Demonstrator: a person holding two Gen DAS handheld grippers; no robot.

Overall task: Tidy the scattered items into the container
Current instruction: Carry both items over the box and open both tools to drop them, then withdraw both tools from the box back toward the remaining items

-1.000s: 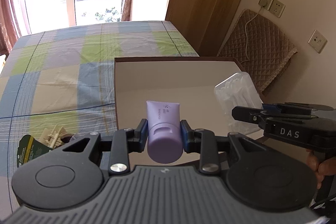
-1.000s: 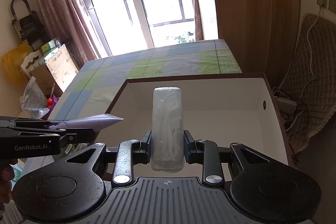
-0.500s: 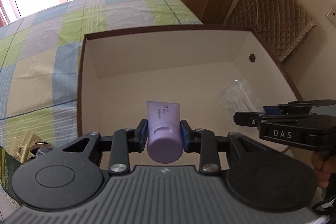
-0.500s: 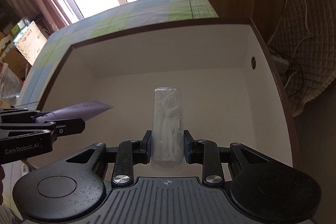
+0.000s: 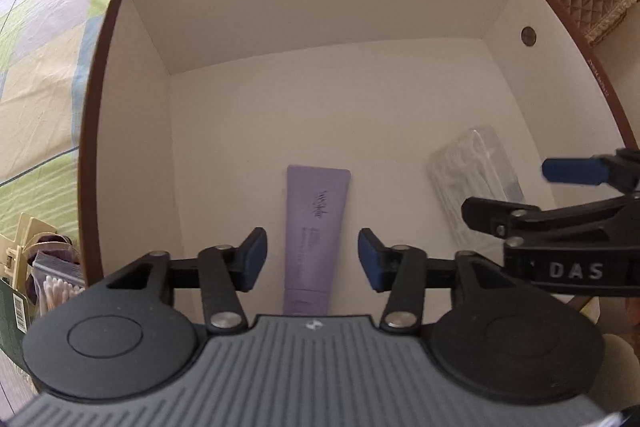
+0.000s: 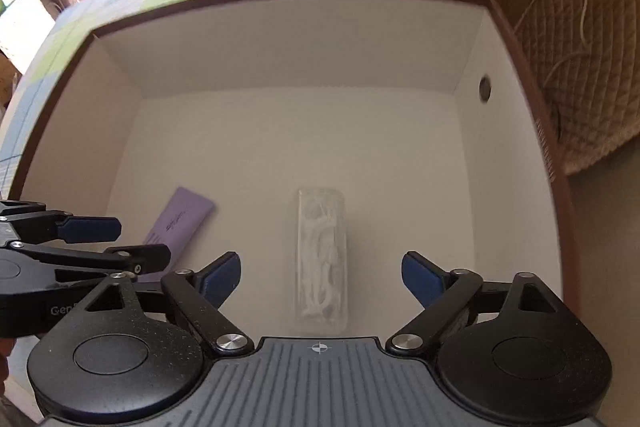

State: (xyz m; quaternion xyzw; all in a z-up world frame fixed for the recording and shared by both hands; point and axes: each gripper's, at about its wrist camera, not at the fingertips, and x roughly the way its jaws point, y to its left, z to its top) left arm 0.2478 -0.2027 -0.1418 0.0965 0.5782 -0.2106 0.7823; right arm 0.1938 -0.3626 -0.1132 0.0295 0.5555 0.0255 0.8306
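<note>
Purple tube (image 5: 316, 227) and clear packet (image 6: 321, 259) lie on the box (image 5: 100, 131) floor — both my grippers (image 5: 312, 259) (image 6: 321, 277) gape, released; cotton swabs (image 5: 56, 291) wait outside its left wall.

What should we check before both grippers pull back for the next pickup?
1. Left gripper open, clear of the tube: ok.
2. Right gripper open, clear of the clear pack: ok.
3. Tube lying on the box floor: ok.
4. Pack lying on the floor, apart from the tube: ok.
5. Items left outside: not ok, a swab bag and other bits sit beside the left wall.
6. Retreat path between the two grippers: cannot tell, they sit close side by side.
</note>
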